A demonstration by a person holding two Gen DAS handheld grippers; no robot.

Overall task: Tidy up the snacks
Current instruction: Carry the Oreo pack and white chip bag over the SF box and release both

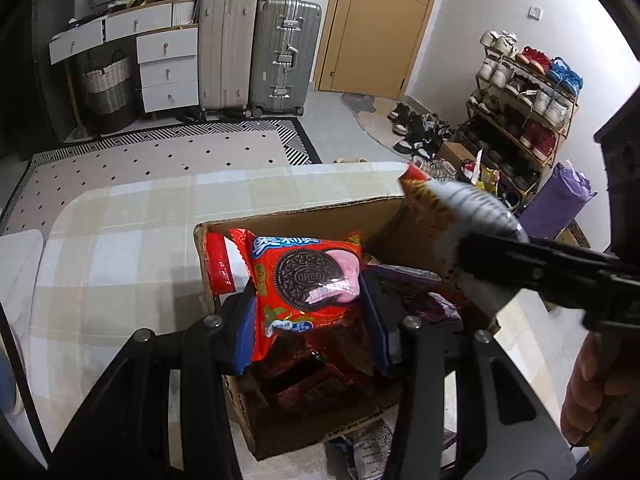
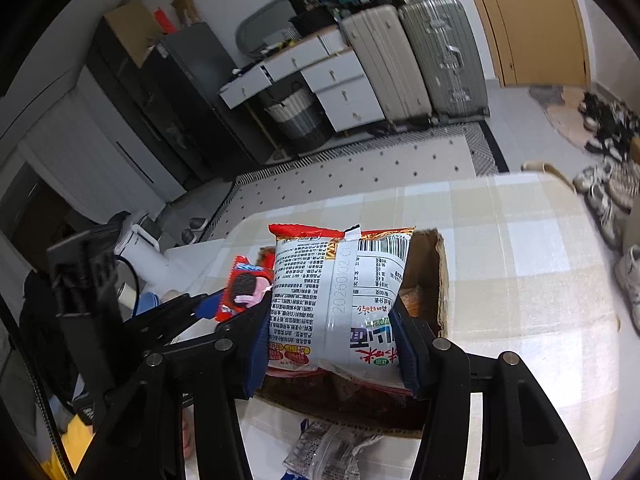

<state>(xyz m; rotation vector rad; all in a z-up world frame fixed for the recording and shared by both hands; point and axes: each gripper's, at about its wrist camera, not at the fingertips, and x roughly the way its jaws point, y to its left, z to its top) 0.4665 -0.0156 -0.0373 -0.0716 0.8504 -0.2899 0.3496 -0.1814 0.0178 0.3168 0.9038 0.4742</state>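
Blue pads (image 1: 244,332) of the left hand-held gripper (image 1: 312,320) are pressed on both sides of a red Oreo pack (image 1: 306,280), which is held above the open box (image 1: 296,220) on the checked tabletop (image 1: 120,240). More red packets (image 1: 320,380) are seen lying inside the box beneath it. The right hand-held gripper (image 2: 332,340) is likewise closed part-way on a noodle packet (image 2: 340,292), gripped by its two sides, back face and barcode toward the camera, over the right half of the same box (image 2: 436,280). In the left view this packet (image 1: 460,208) is seen at the box's far right corner, near the Oreo pack but apart from it.

The step in hand is judged to be the placing of both snacks into the box. For the next move, each pack would have to be lowered between the box walls, clear of the other gripper, and the pads opened only once the pack rests on the packets below. A loose wrapper (image 2: 332,448) is seen on the near tabletop outside the box, presumably still to be sorted.
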